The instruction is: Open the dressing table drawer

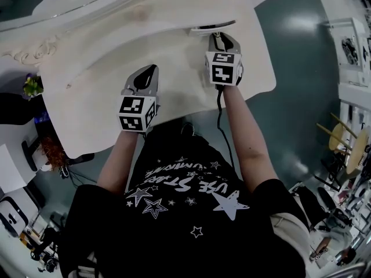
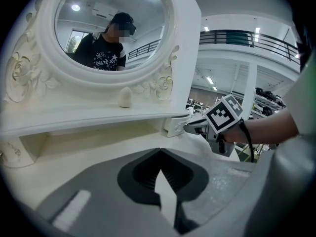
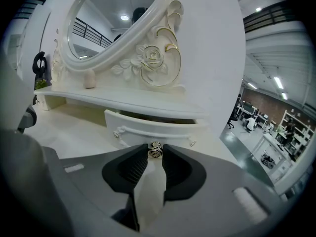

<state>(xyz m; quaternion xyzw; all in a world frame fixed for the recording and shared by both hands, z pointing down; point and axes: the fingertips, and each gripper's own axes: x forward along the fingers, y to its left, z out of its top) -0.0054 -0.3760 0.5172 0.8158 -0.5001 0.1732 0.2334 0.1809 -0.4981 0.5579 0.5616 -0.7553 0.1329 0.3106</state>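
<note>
Right gripper view: white curved drawer (image 3: 148, 128) ajar at the right edge of the cream tabletop (image 3: 74, 132).
Right gripper (image 3: 154, 154) pinches its small metal knob (image 3: 155, 149); left gripper (image 2: 160, 151) closed, empty, above bare tabletop.

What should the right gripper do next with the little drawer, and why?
Probably pull gently straight back toward the person: the right gripper has its fingers pinched on the knob, and the drawer is only out a crack.
</note>
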